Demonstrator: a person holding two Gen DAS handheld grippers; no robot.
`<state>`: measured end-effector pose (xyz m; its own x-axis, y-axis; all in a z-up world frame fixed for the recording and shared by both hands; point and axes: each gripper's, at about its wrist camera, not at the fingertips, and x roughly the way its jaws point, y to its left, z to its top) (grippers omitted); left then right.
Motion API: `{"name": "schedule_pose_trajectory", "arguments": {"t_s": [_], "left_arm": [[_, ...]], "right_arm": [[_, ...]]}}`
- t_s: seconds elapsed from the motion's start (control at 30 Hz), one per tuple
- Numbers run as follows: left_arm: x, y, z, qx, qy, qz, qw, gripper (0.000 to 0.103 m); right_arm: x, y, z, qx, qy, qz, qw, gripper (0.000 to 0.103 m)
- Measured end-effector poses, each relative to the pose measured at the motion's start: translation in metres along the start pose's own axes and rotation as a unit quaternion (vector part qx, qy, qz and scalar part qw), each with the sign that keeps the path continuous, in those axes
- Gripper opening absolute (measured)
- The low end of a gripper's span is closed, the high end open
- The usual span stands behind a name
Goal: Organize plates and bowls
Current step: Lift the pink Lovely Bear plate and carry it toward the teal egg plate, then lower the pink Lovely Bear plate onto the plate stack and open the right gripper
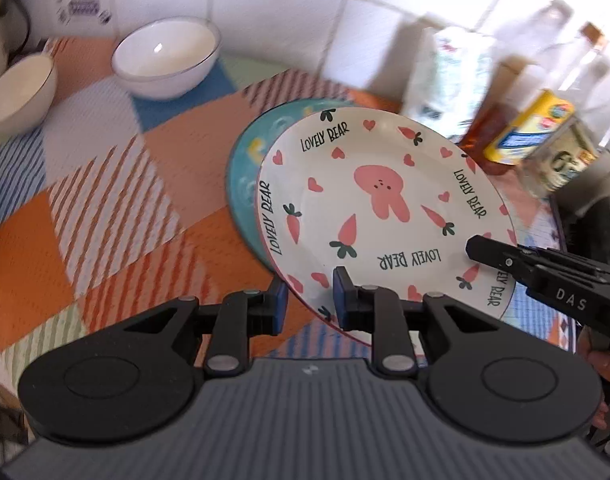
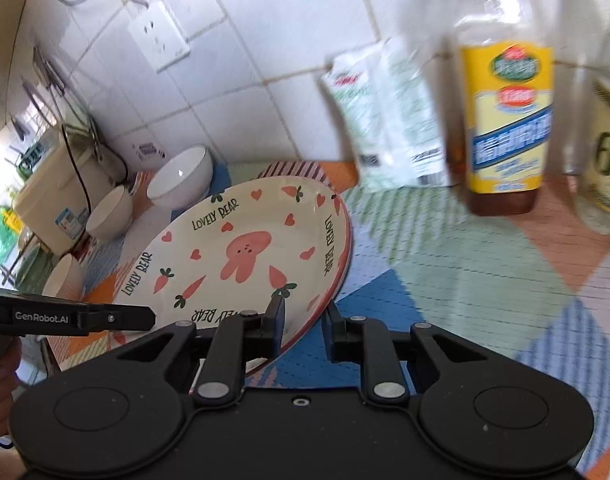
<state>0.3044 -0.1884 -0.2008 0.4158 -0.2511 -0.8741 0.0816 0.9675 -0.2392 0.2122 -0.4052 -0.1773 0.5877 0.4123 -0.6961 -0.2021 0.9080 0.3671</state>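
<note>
A white "Lovely Bear" plate (image 1: 381, 200) with a pink rabbit and carrots is tilted over a blue plate (image 1: 245, 160) on the patterned cloth. My left gripper (image 1: 310, 300) straddles its near rim with one finger on each side. My right gripper (image 2: 303, 320) straddles the plate's (image 2: 241, 256) right rim the same way, and shows in the left wrist view (image 1: 481, 250) over the plate's right edge. In both views the pads stand close around the rim, so contact is unclear. A white bowl (image 1: 167, 56) and a cream bowl (image 1: 19, 92) sit at the back left.
Bottles (image 2: 505, 128) and a white packet (image 2: 389, 120) stand along the tiled wall at the right. A cream rice cooker (image 2: 57, 192) with a cord stands far left, with another cream bowl (image 2: 63, 276) near it. A wall socket (image 2: 159, 36) is above.
</note>
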Motion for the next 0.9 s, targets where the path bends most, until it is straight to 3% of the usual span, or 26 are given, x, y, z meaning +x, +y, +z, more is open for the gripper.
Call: {"name": "schedule_pose_trajectory", "arguments": {"t_s": [0.2, 0.63, 0.8, 0.9], "left_arm": [[0.012, 0.018, 0.002, -0.024, 0.019, 0.011, 0.9995, 0.022], [0.025, 0.022, 0.007, -0.035, 0.033, 0.012, 0.9988, 0.023], [0.035, 0.014, 0.011, -0.019, 0.068, 0.030, 0.9970, 0.024], [0.033, 0.003, 0.017, 0.016, 0.058, 0.059, 0.9964, 0.024]], "right_arm": [[0.022, 0.009, 0.006, -0.021, 0.024, 0.000, 1.000, 0.024], [0.036, 0.030, 0.026, -0.101, 0.068, -0.064, 0.990, 0.031], [0.046, 0.055, 0.016, -0.188, 0.091, -0.136, 0.968, 0.037], [0.050, 0.062, 0.010, -0.223, 0.090, -0.150, 0.959, 0.037]]}}
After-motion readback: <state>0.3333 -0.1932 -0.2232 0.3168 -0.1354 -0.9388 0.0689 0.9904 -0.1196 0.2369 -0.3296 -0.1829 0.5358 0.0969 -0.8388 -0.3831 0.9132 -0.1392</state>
